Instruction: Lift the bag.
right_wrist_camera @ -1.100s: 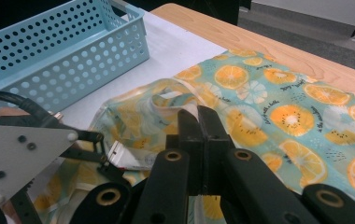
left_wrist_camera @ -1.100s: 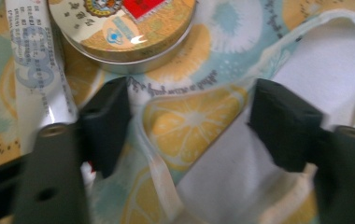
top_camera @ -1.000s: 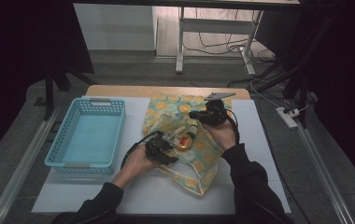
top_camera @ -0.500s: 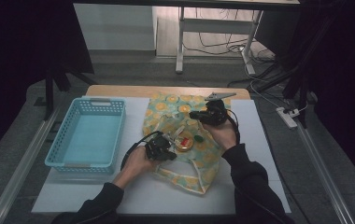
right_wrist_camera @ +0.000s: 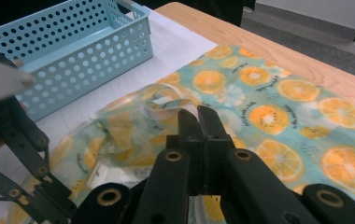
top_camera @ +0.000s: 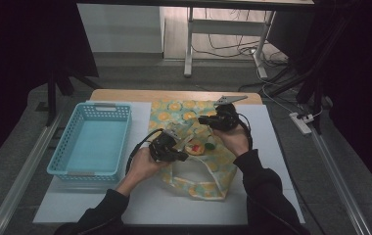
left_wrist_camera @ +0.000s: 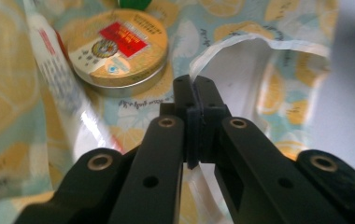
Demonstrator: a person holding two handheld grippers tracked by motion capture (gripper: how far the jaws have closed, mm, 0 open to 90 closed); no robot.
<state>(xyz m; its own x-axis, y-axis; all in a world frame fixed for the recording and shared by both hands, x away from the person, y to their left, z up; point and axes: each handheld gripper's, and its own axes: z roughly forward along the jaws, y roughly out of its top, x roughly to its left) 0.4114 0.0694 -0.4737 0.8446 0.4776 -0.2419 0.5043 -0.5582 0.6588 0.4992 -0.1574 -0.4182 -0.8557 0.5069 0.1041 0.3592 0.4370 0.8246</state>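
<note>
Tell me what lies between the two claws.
In the high view, a round gold tin on the orange-print bag lies between the left claw and right claw.

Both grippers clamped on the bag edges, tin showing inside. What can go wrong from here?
1. The left gripper pinches only a thin white edge of the orange-print bag; the film may slip out or tear if pulled.
2. The round gold tin lies near the bag's mouth beside a green item; lifting the edges unevenly might tip them out.
3. The right gripper holds the other edge near the left one; the trailing cables could snag.
</note>
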